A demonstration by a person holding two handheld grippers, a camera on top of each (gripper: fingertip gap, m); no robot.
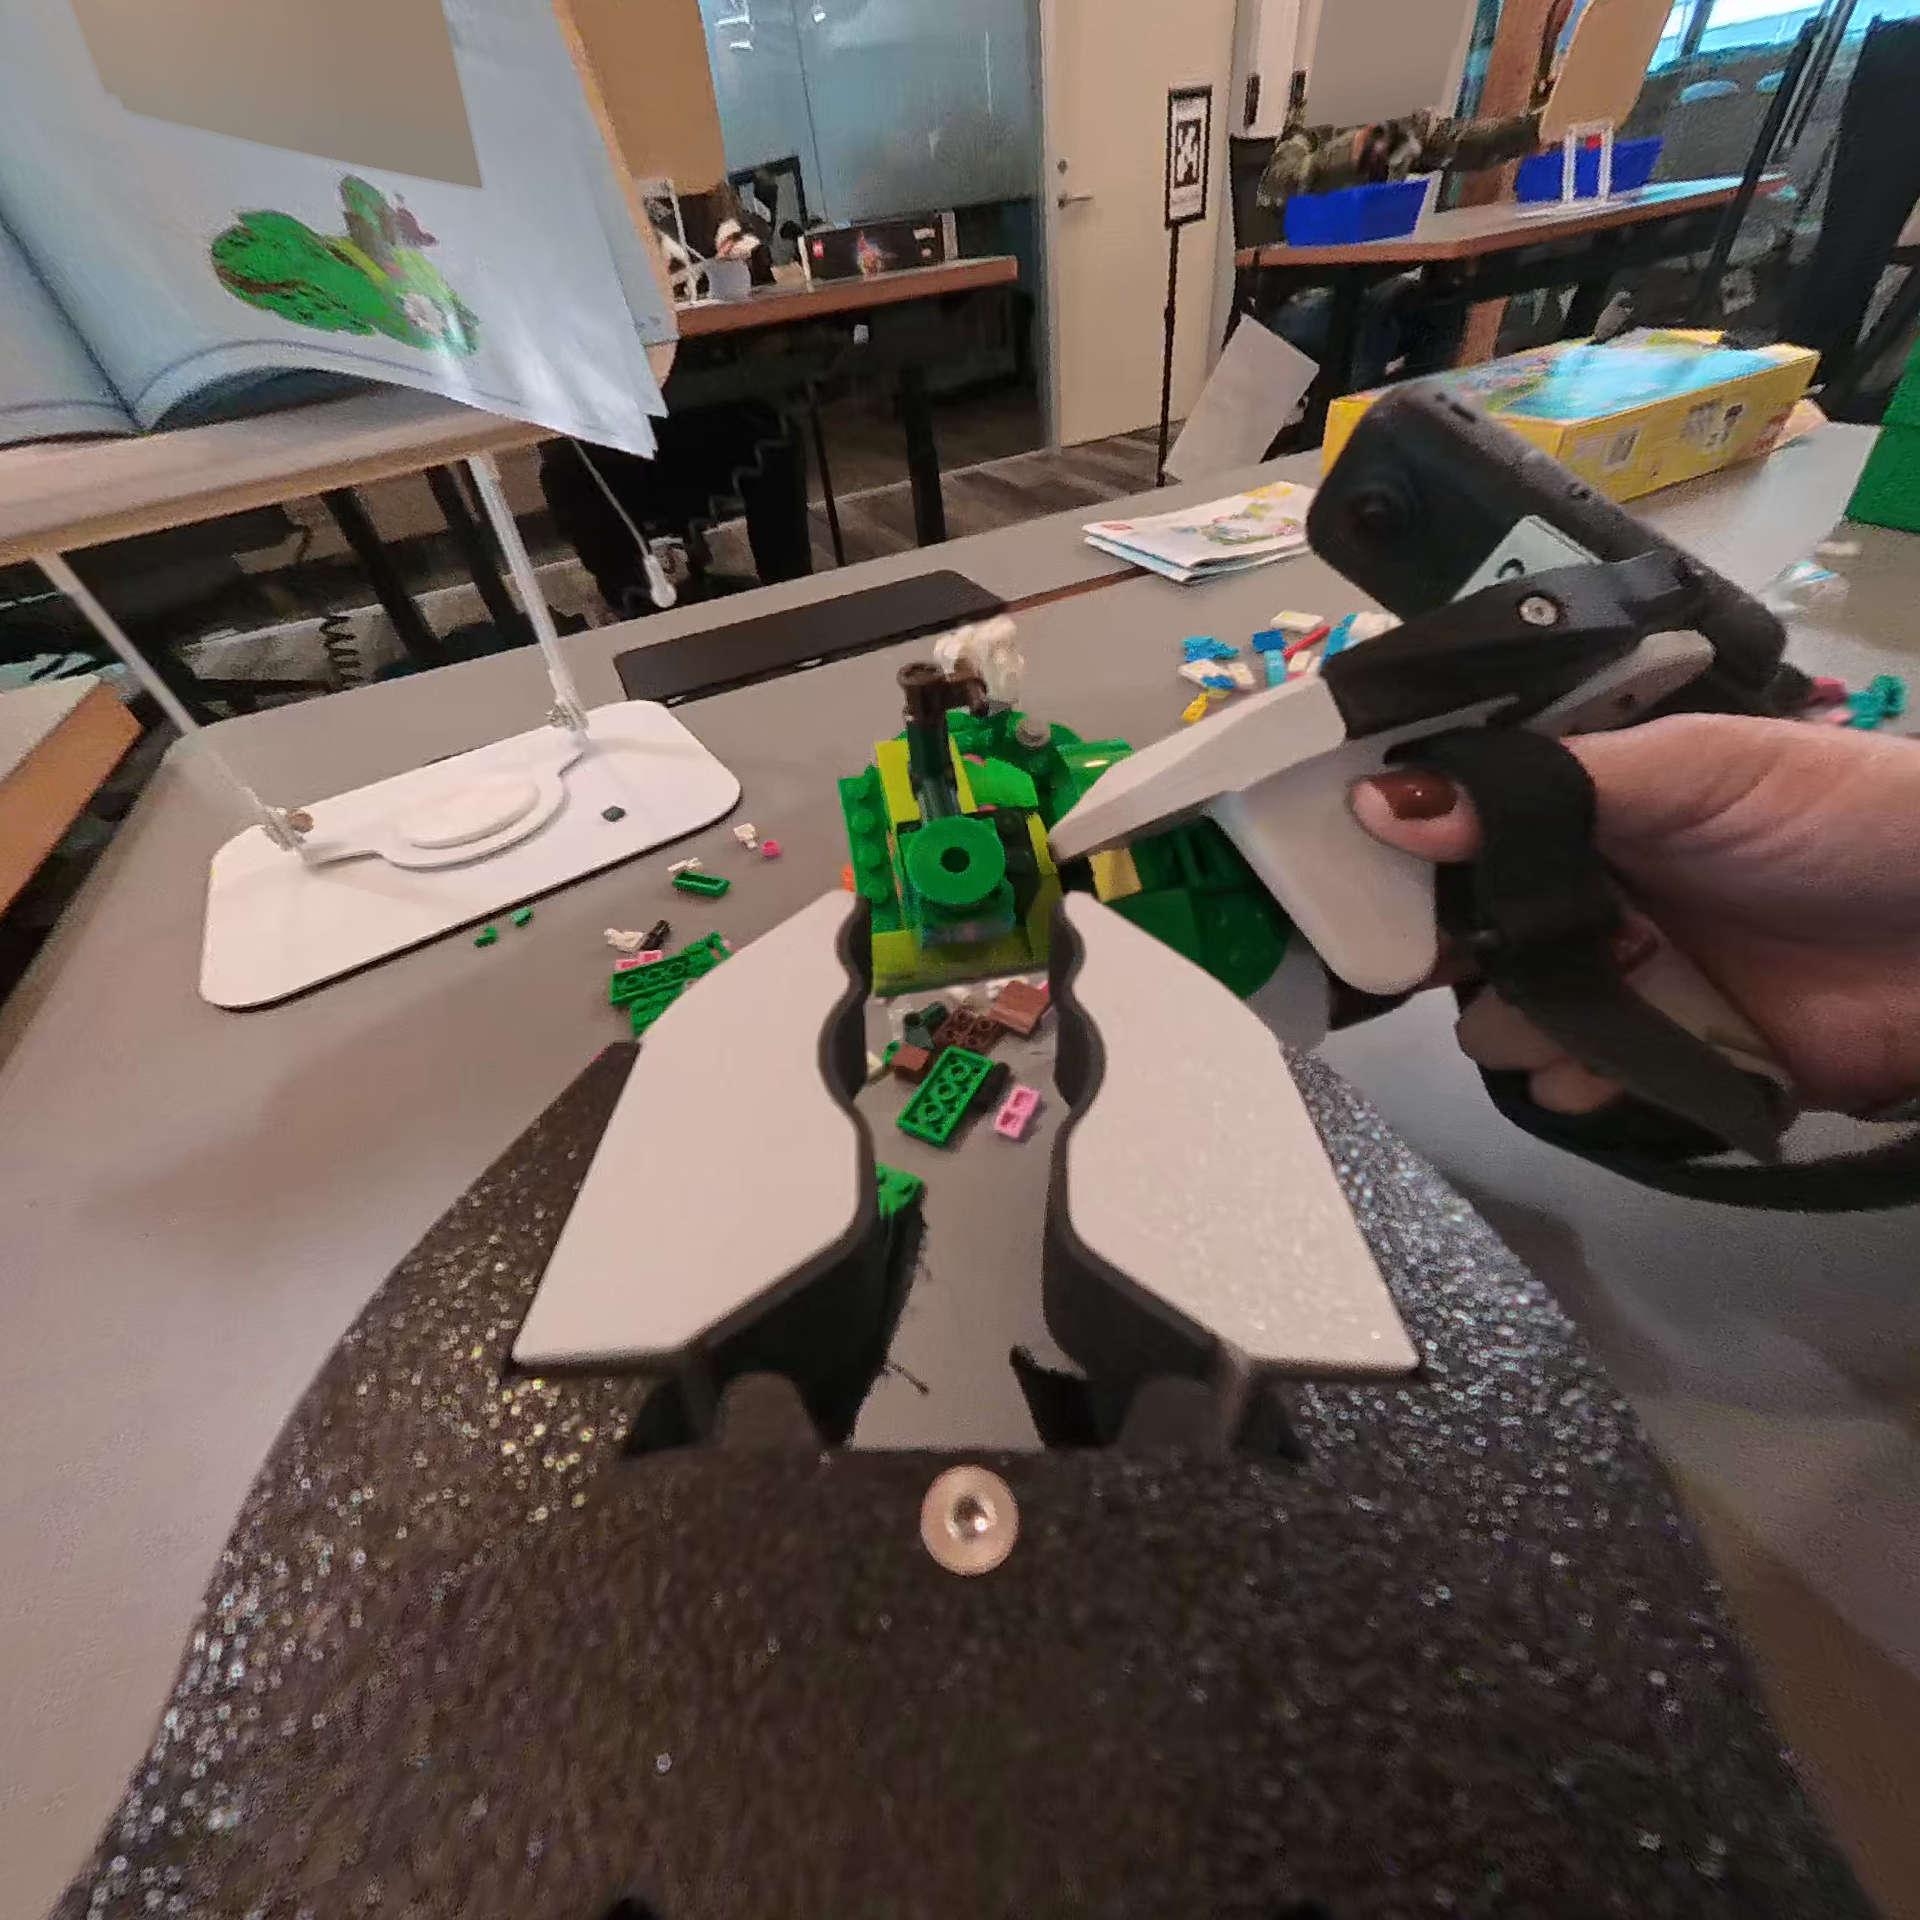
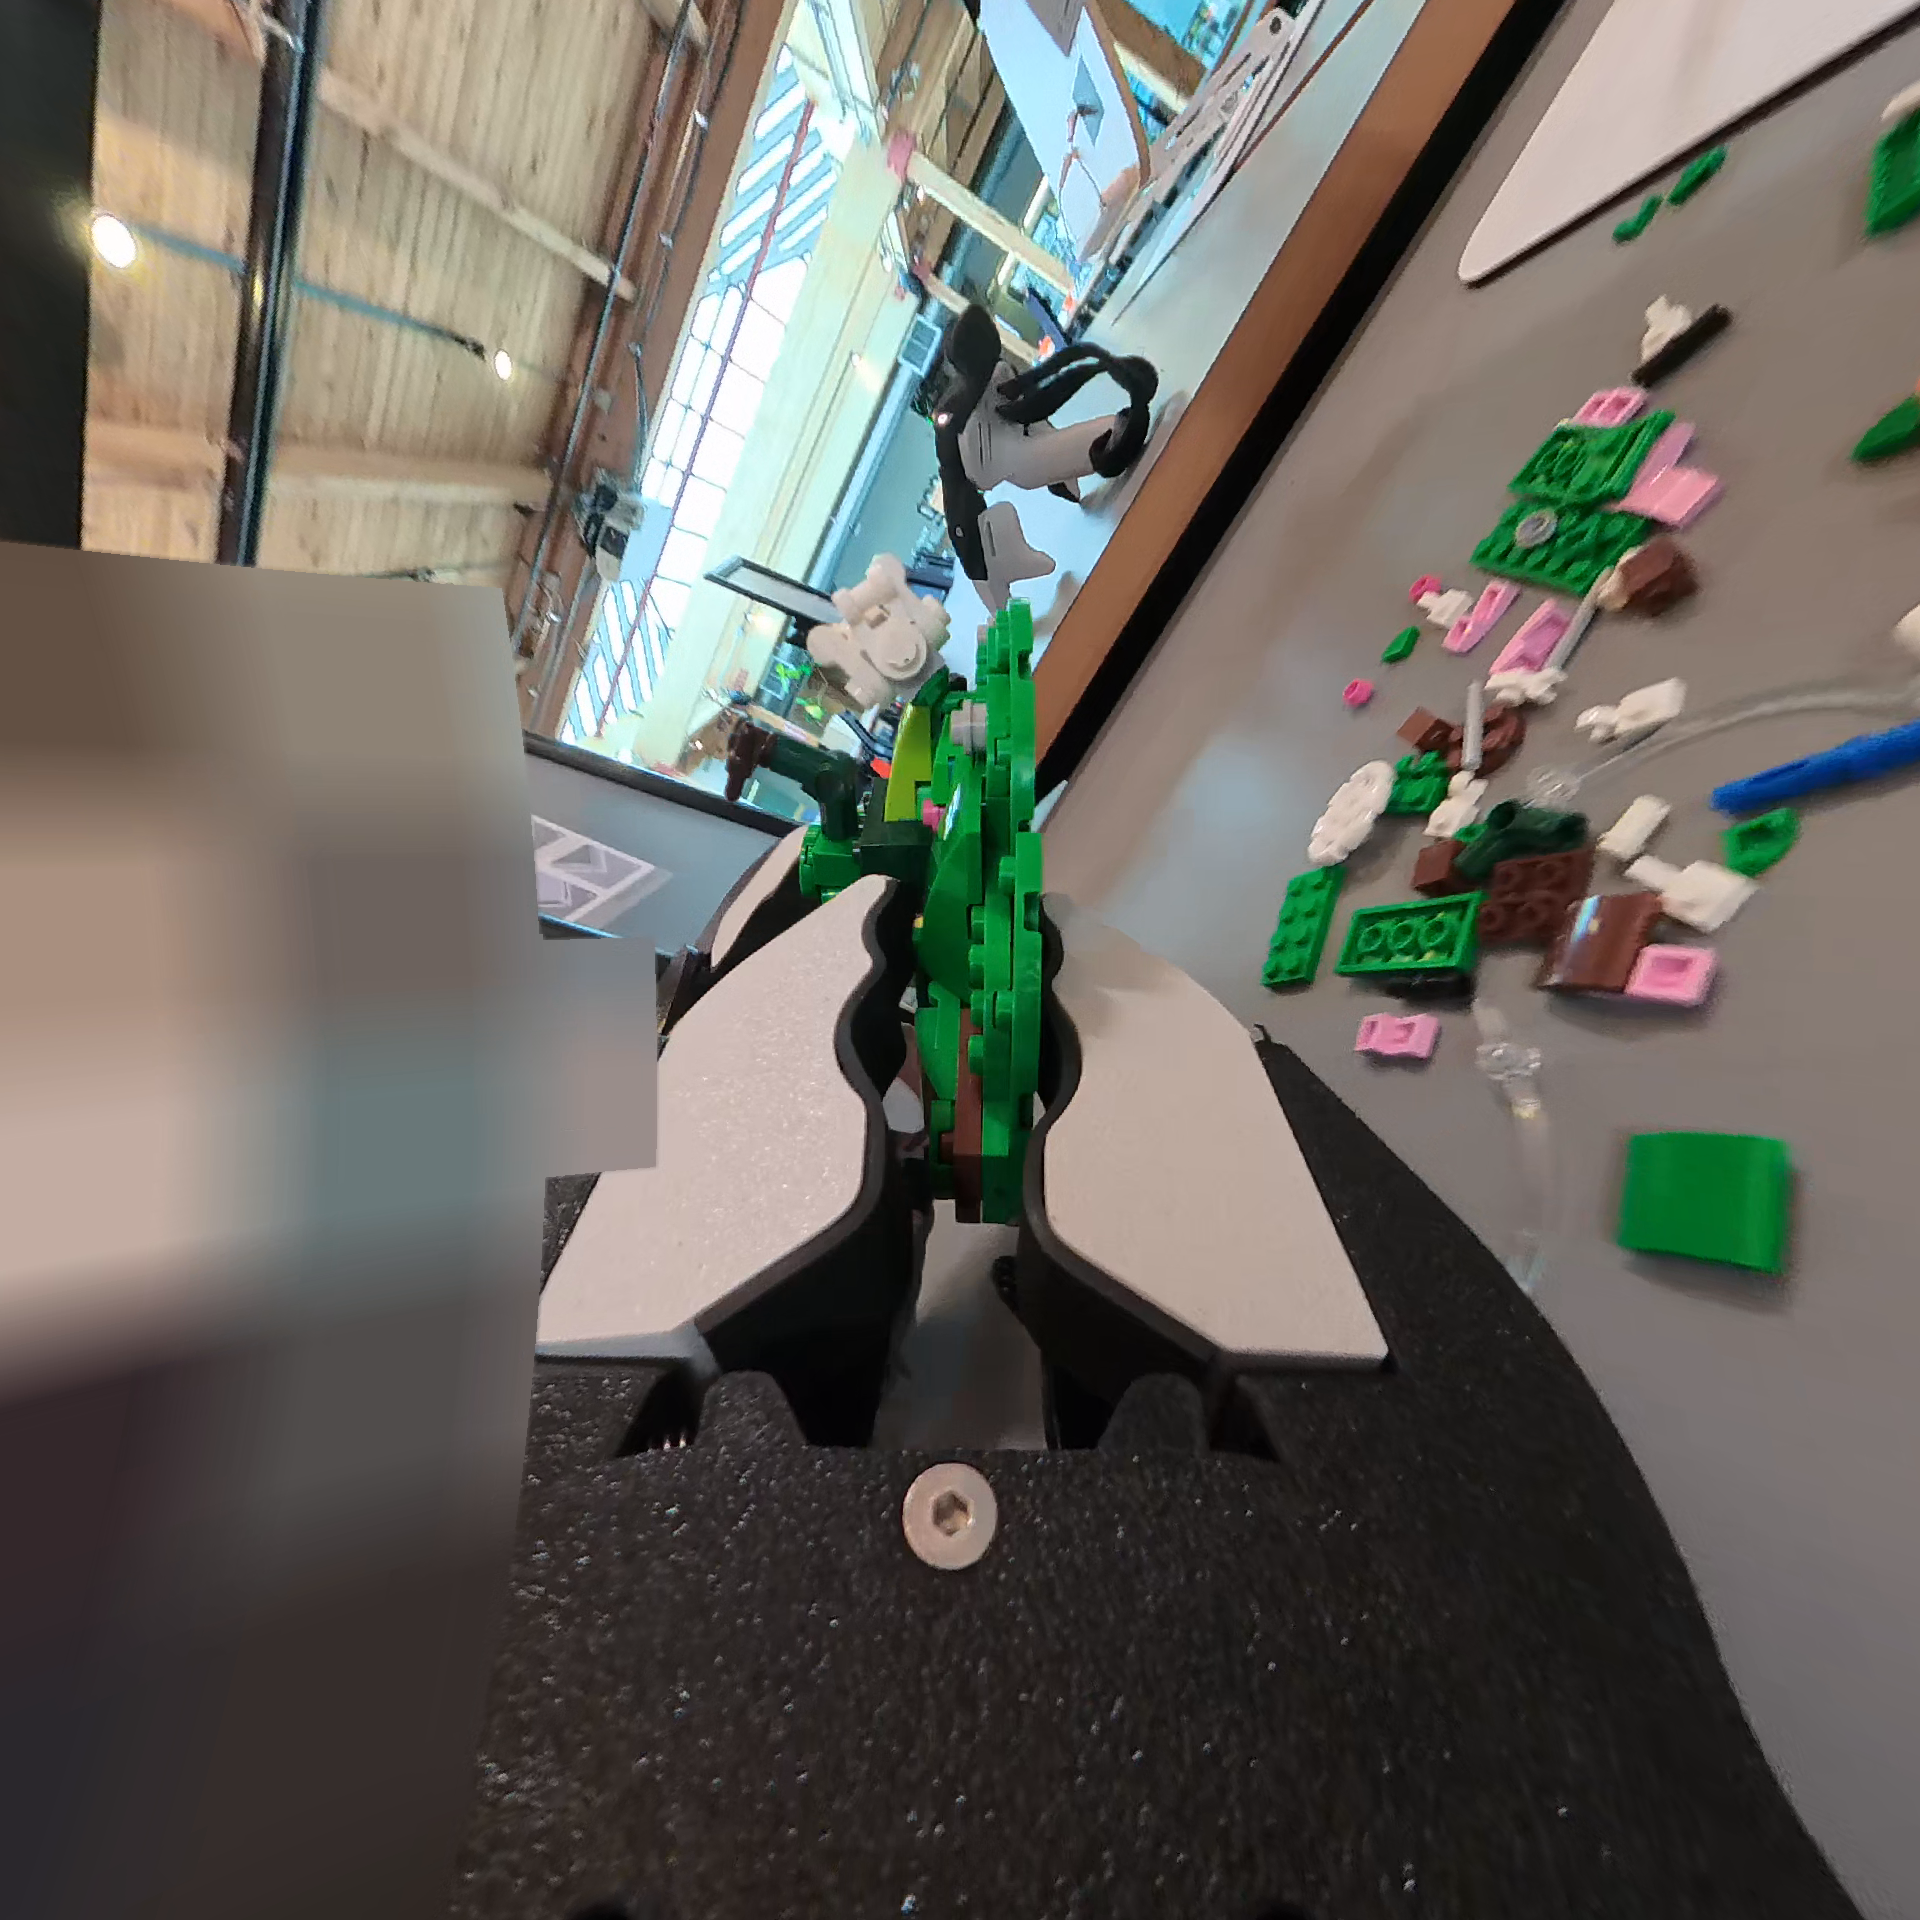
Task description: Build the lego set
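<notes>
The green lego model (image 1: 956,935) is a leafy base plate carrying a lime block, a green round piece (image 1: 951,862), a brown stem and a white flower (image 1: 982,644). My left gripper (image 1: 958,914) has its jaws against both sides of the model's lime front. My right gripper comes in from the right in a person's hand (image 1: 1714,883), its fingers (image 1: 1195,769) one above the other on the base plate. In the right wrist view my right gripper (image 2: 971,904) is shut on the plate (image 2: 987,935), seen edge-on.
Loose green, brown and pink bricks (image 1: 945,1091) lie under the model; they also show in the right wrist view (image 2: 1507,883). A white stand (image 1: 457,831) holds an open instruction booklet (image 1: 312,260) at left. Blue pieces (image 1: 1247,655), booklets (image 1: 1195,535) and a lego box (image 1: 1610,405) lie behind.
</notes>
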